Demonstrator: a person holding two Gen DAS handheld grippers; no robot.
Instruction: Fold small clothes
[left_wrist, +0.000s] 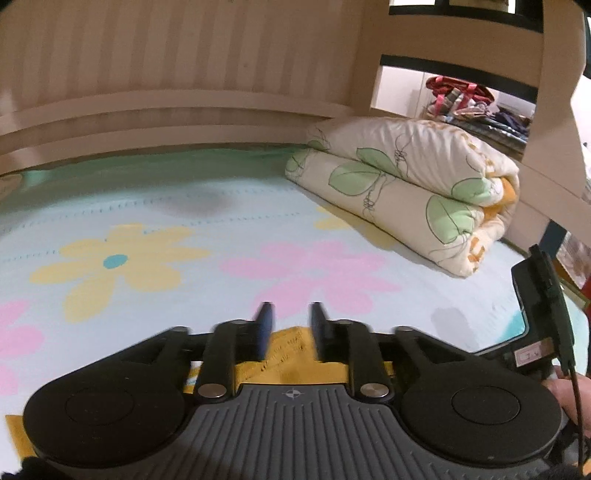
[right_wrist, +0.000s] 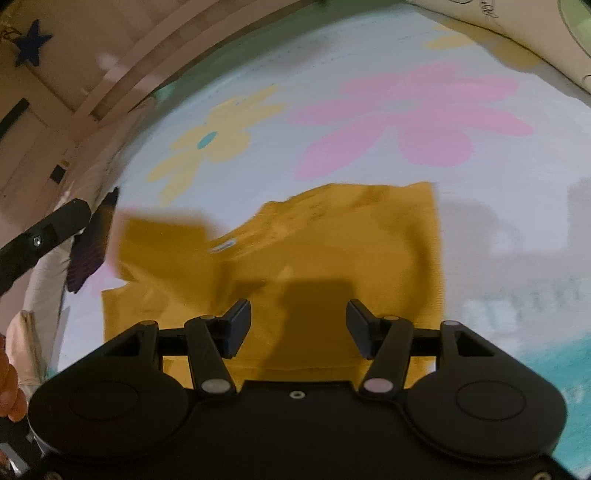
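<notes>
Mustard-yellow small cotton shirt (right_wrist: 332, 251) is lying flat on the flower-print bed sheet (right_wrist: 369, 155), filling the centre and lower centre of the right wrist frame. Its long axis is running roughly left-right across that frame; one part, prob. a sleeve (right_wrist: 162, 240), is sticking out toward centre left, blurred, w/ a small white label (right_wrist: 223, 246) just beside it.

Right tongs (right_wrist: 298, 325) are hovering directly over the shirt's near hem, standing wide apart w/ nothing between them; their shadow is falling on the cloth straight ahead. Cannot tell if the tips are touching the fabric.

Left tongs (left_wrist: 288, 325) are sitting narrow but not closed, a gap showing. Yellow cloth (left_wrist: 291, 354) is lying under and just behind the tips, low in the left wrist frame; cannot tell whether any cloth is pinched, looks like none. Ahead of them only sheet, and a folded cream quilt w/ green leaf print (left_wrist: 406, 177) at upper right, well apart.

Judgement: shirt lies ahead of and below the right tongs, mostly behind the left ones. The right side seems better placed for the hem; the left is nearer the sleeve side at frame left. Fold likely across the long axis.
</notes>
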